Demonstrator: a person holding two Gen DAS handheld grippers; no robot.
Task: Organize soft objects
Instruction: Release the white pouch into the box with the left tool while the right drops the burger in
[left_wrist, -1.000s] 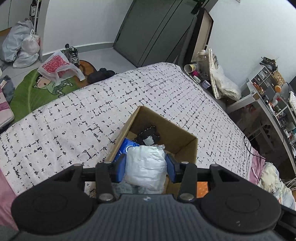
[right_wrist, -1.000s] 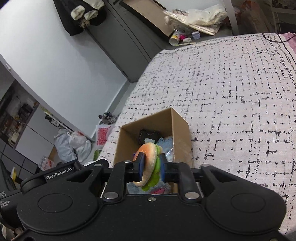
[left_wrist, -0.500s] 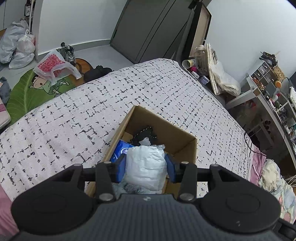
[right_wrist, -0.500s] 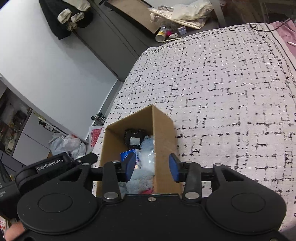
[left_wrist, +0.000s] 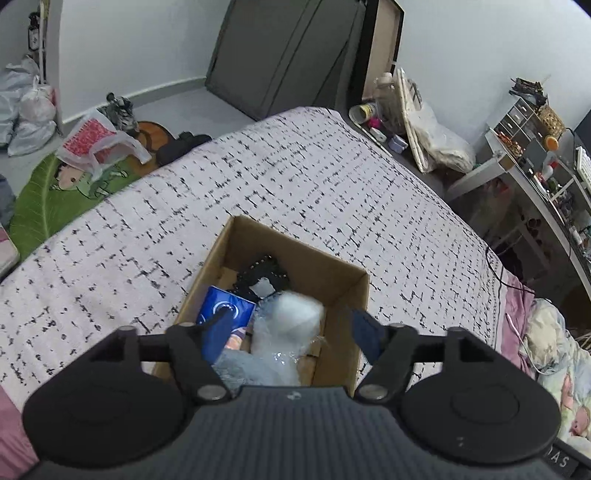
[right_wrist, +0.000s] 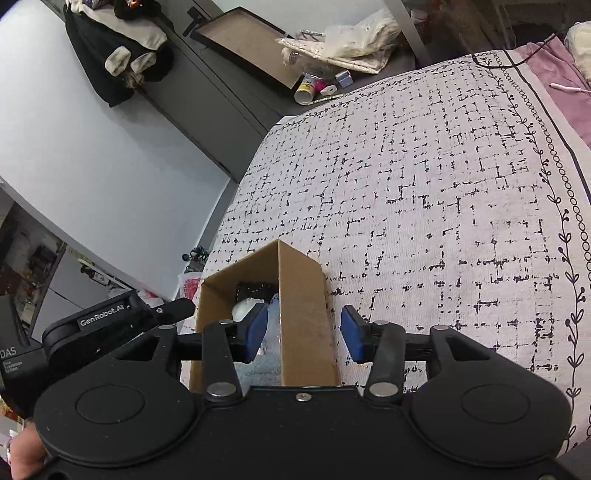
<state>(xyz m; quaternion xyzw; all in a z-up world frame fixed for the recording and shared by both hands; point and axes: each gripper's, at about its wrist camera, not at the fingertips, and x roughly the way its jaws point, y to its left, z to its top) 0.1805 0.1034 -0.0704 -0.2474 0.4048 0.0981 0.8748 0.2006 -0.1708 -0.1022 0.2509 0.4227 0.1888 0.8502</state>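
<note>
Now the left gripper has just been opening above a crinkly white bag in the cardboard box; right gripper fingers open, empty

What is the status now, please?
Left hand-held gripper just opened, empty. Right hand-held gripper open, empty. White bag in cardboard box. Nothing in the way.

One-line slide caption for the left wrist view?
Left gripper, jaws just opened, above the cardboard box on the bed; white bag now lies inside.
</note>
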